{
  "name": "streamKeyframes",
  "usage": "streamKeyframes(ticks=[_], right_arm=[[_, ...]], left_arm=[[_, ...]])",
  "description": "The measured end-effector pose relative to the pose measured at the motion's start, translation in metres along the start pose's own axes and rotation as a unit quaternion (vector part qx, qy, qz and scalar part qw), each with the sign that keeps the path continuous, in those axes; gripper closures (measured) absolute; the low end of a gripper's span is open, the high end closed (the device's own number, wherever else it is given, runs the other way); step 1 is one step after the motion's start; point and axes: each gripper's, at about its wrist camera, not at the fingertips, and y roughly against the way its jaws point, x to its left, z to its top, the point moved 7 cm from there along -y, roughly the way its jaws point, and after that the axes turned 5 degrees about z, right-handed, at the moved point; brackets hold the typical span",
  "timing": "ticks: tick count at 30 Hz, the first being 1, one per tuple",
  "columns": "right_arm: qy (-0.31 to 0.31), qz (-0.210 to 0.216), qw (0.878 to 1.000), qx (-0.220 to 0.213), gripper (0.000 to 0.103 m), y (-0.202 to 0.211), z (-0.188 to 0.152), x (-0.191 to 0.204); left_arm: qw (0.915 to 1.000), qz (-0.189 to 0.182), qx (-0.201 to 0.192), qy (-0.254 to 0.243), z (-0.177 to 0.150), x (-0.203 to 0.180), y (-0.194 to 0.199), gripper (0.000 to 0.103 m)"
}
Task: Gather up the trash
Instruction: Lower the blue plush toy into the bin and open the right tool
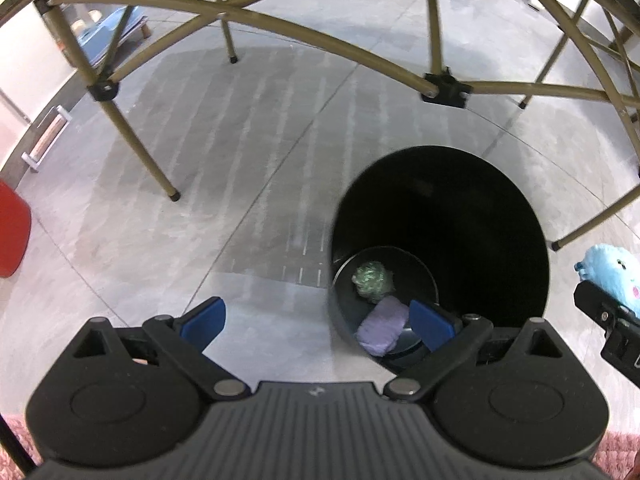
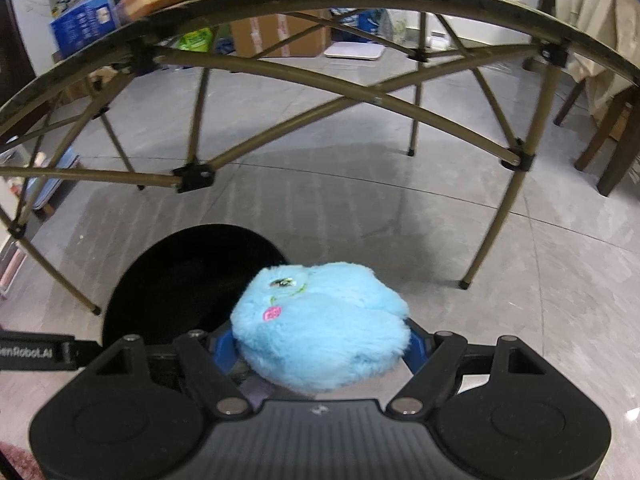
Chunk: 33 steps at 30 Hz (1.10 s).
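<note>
Right now I'm clamping the right claw [image 2: 320, 344] on the blue plush toy [image 2: 320, 320] near the black bin [image 2: 188, 280]; releasing early is risking the floor. Left claw [image 1: 316, 320] is hanging apart, empty.

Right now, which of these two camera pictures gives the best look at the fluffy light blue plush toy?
The right wrist view: the fluffy light blue plush toy fills the middle, held between the right gripper's blue pads, with its stitched eye and pink cheek visible. The left wrist view catches only a sliver of it at the right edge.
</note>
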Motion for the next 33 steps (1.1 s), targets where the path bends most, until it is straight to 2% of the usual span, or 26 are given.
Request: streamKeyframes(ticks=[12,21,33], right_arm=[[0.037,0.039,0.998,0.015,0.026,-0.008,0.002,0.056],[0.056,0.052,0.996,0.035,0.026,-0.019,-0.001,0.089],[0.057,0.042,0.995,0.069,0.026,-0.058,-0.003,0.112]], left_arm=[[0.9989,0.016,0.009,0.043,-0.001,0.052,-0.006,0.003],[0.9970,0.030,0.011,0.071,-0.004,0.084,-0.009,0.003],[0.9955,0.046,0.015,0.082,-0.006,0.100,-0.012,0.003]])
